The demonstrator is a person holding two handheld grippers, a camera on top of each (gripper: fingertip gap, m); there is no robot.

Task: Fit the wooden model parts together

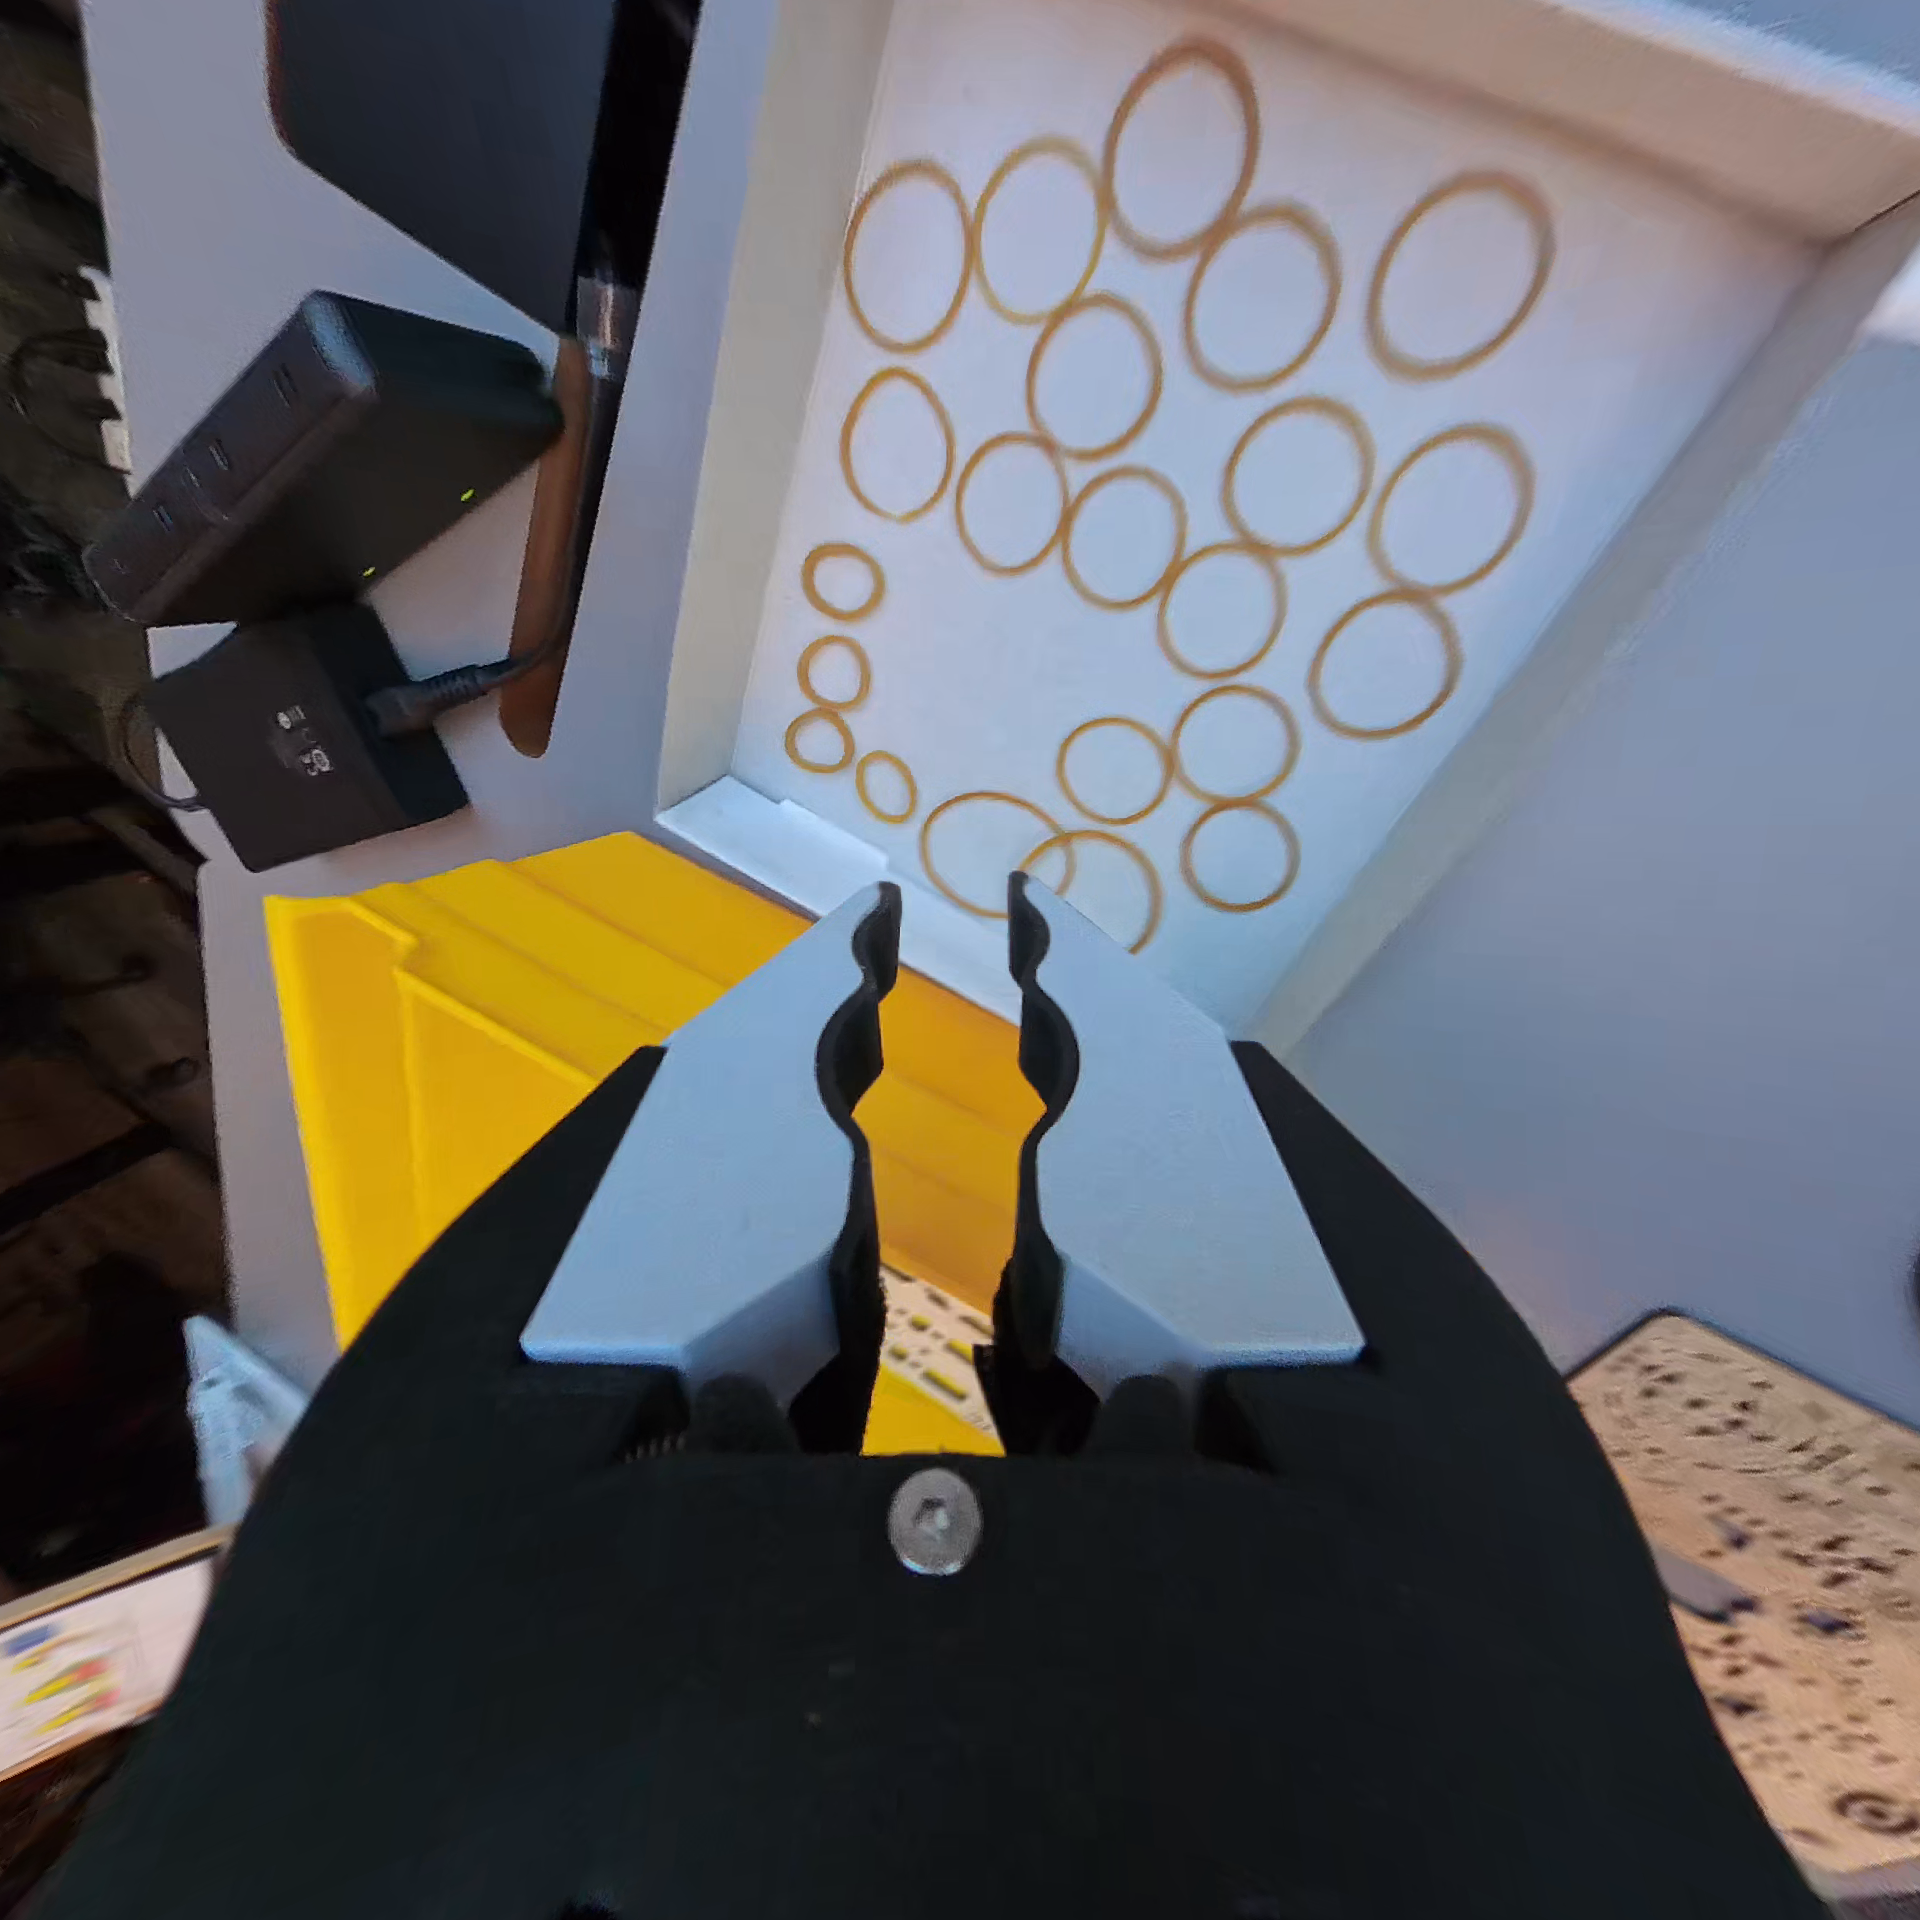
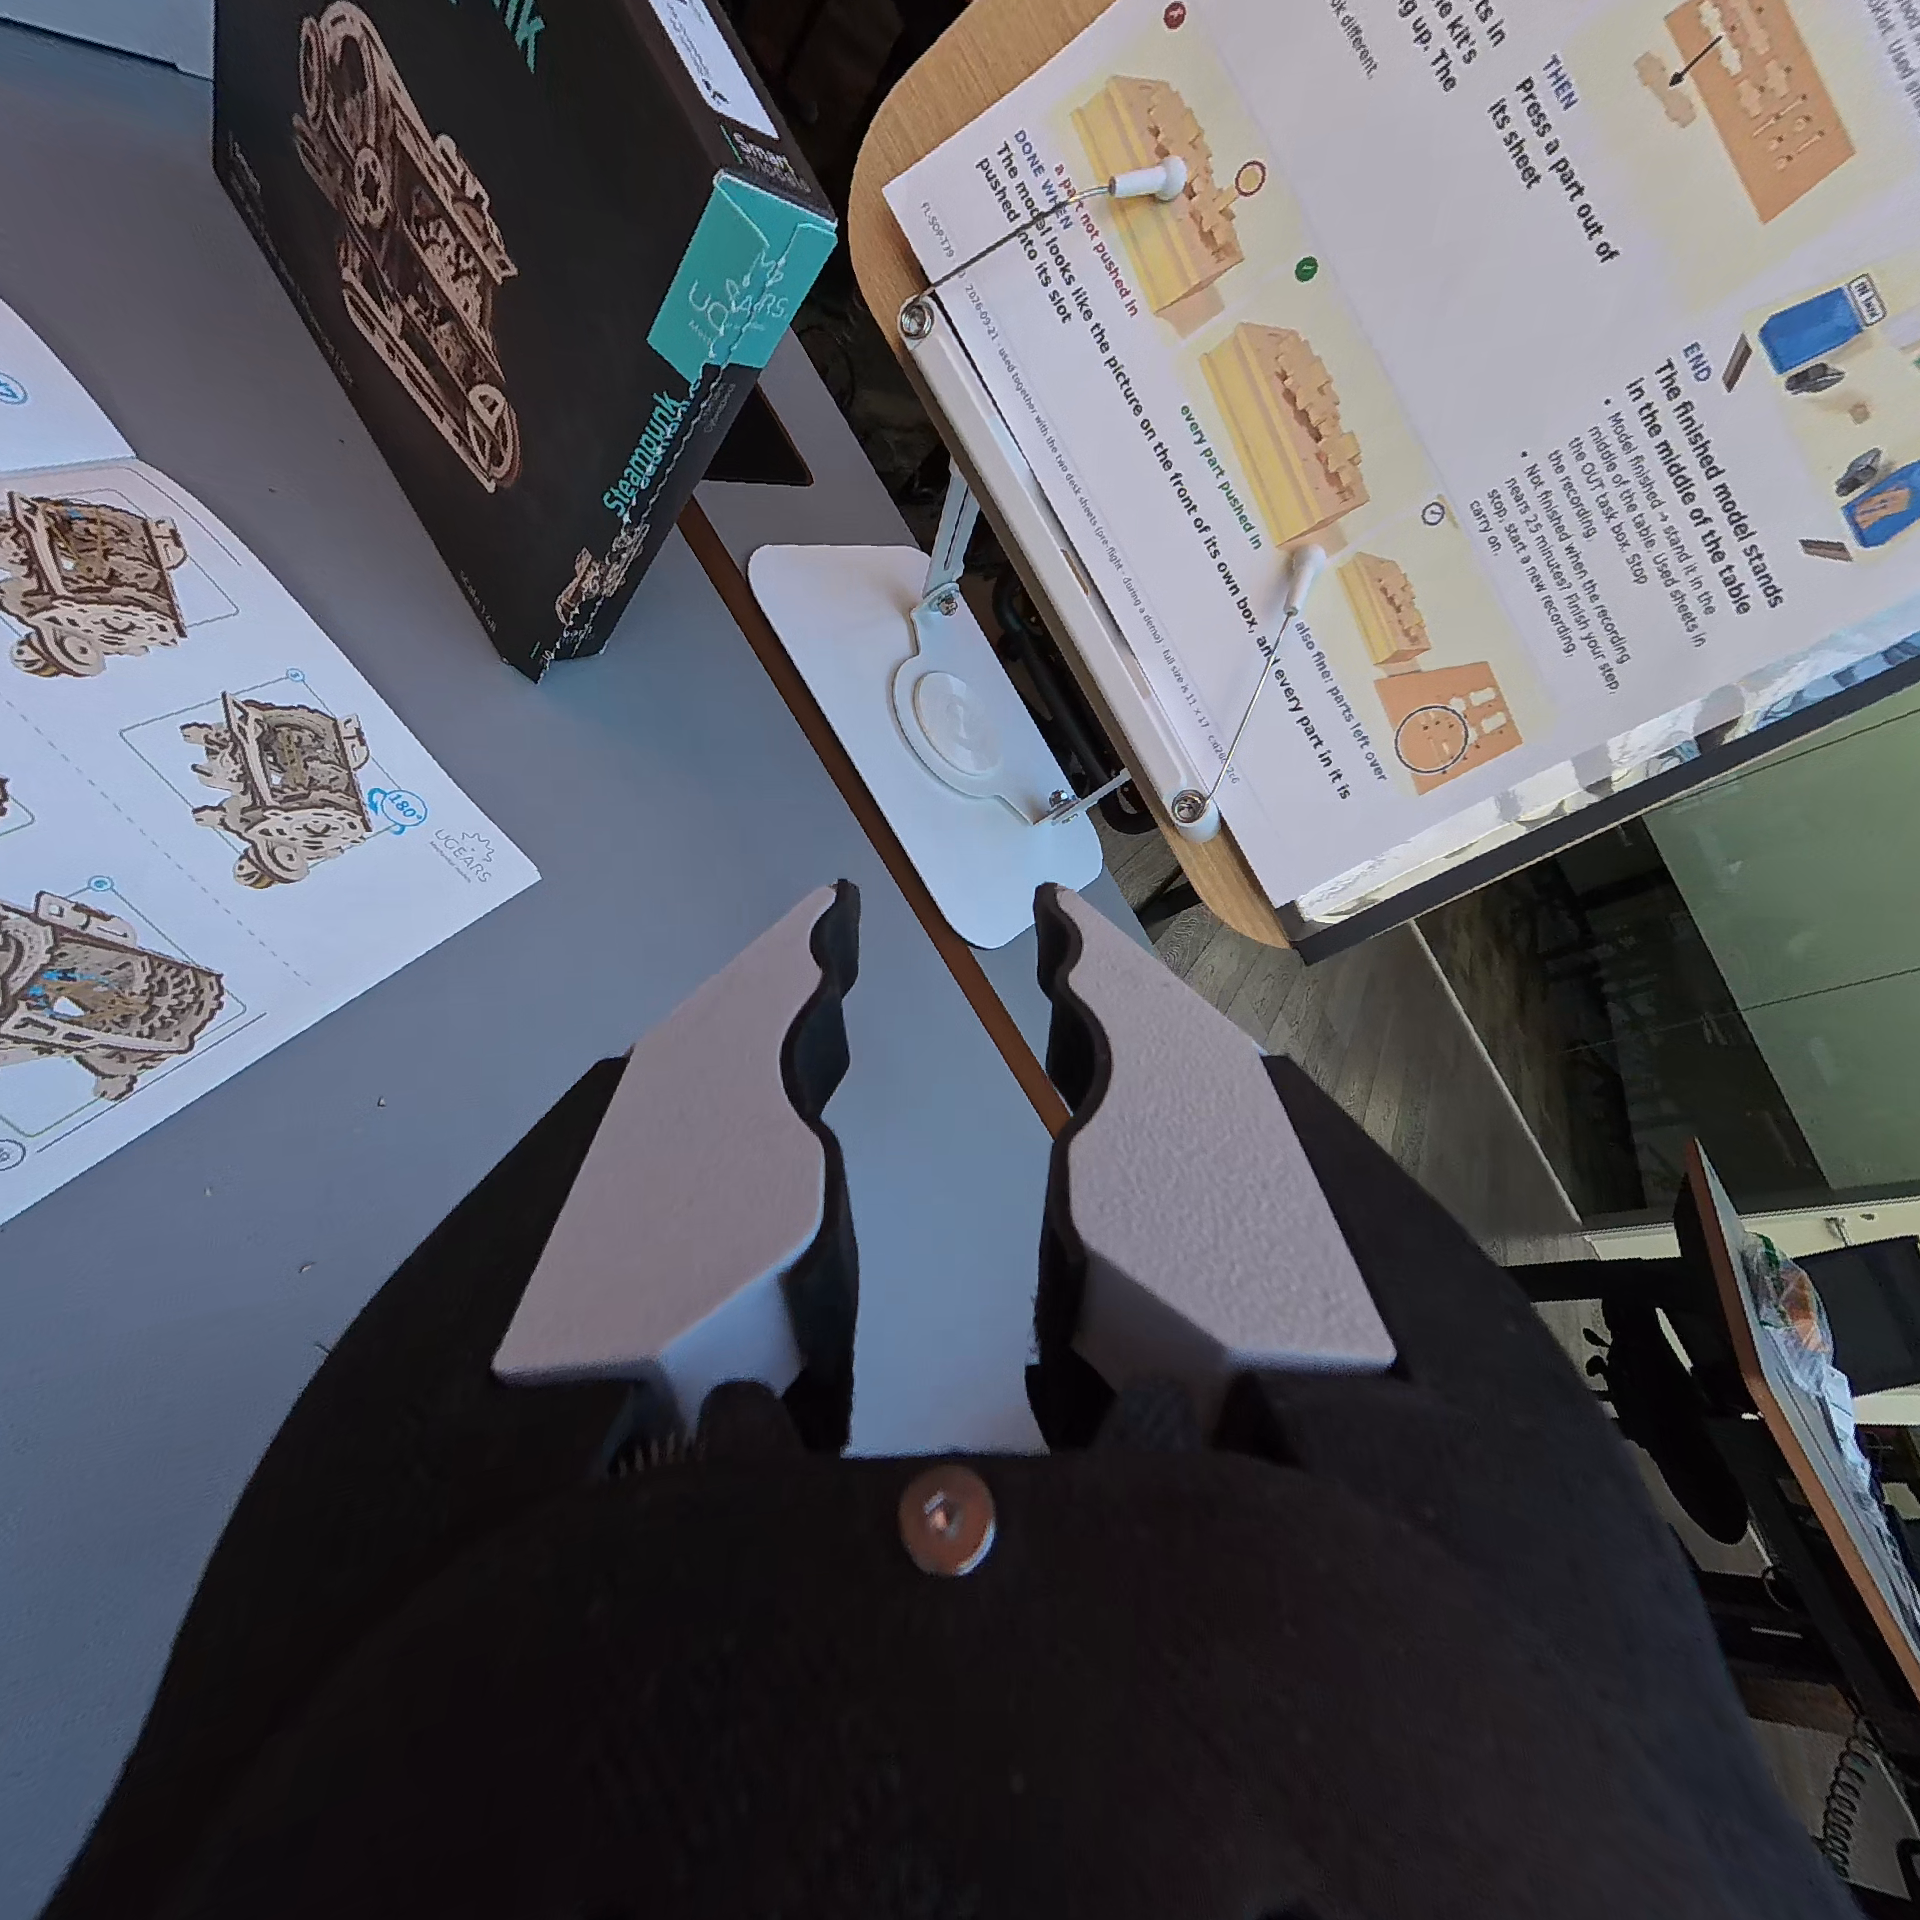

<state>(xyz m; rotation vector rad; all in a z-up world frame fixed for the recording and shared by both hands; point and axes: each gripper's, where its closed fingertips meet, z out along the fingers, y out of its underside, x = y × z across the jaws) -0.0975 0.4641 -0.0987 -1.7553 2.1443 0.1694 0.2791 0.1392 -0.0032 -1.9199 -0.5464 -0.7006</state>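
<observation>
Black chargers [image 1: 312, 457] sit at the far left of the left wrist view, on the grey table [image 1: 1662, 831]. Right of them, a yellow bin [image 1: 468, 1039] lies below and touching a white tray [image 1: 707, 520]. Tray holds many tan rubber bands [image 1: 1122, 540], spread flat, some overlapping. Left gripper [image 1: 954, 904] hovers over the seam between bin and tray; jaws parted, nothing between them. At lower right, a speckled wooden sheet [image 1: 1766, 1558] shows at the frame edge, partly cut off; this looks like a sheet of model parts, well apart from the fingertips.

Right wrist view, left to right: open instruction booklet [image 2: 208, 779] with model drawings, flat on the table; dark kit box [image 2: 468, 312] standing behind it; white stand base [image 2: 925, 748] clamped at the table edge; a tilted board carrying a printed guide sheet [image 2: 1403, 416]. Right gripper [image 2: 945, 904] hangs above bare table near the edge; jaws parted, empty. No loose wooden part visible in this view.

Judgement: step in hand is fetching, not fitting. Neither gripper has a piece, so assembly appears not yet begun or between pieces.

Next move calls for: swing the left gripper right and down toward the speckled sheet, settle on one part, close on it by its edges. Thin wood likely snaps if levered; press out squarely. Right gripper needed to steady the sheet.
</observation>
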